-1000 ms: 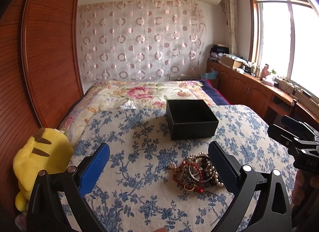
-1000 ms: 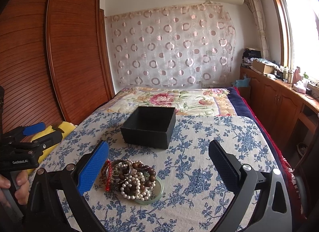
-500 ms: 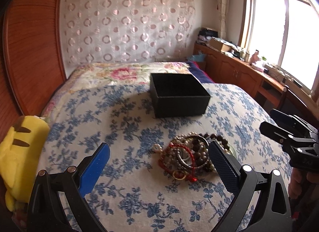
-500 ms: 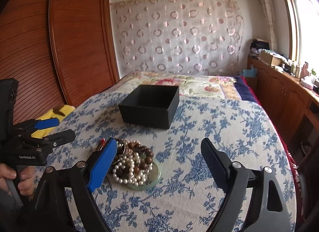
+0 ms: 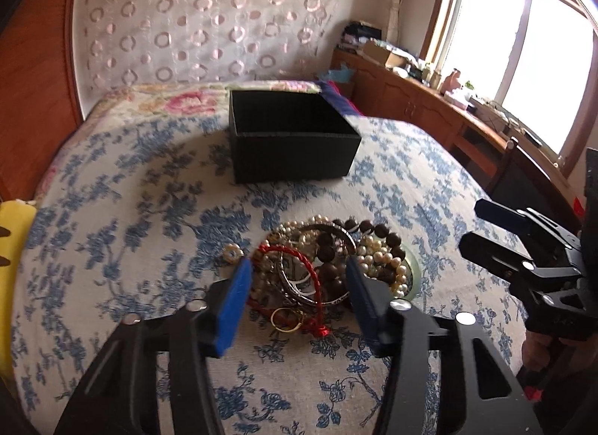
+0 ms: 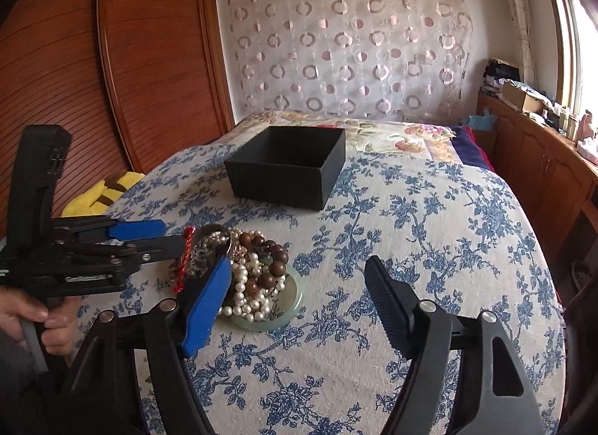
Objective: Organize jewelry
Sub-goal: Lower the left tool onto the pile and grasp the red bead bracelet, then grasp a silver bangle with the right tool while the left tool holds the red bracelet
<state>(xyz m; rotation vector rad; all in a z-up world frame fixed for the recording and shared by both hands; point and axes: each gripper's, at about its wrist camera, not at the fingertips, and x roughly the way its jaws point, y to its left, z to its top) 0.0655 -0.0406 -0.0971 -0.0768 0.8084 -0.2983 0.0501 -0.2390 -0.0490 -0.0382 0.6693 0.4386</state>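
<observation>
We bring our left tool (image 5: 299, 285), half-open, astride the jewelry (image 5: 329, 267) heaped near the box (image 5: 291, 143) on the bed, while our right tool (image 6: 299, 285) waits open beside it.

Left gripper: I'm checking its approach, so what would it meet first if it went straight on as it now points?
The left gripper would probably meet the jewelry pile first, around the red cord bracelet; the black box lies farther on. Depth is unclear.
</observation>
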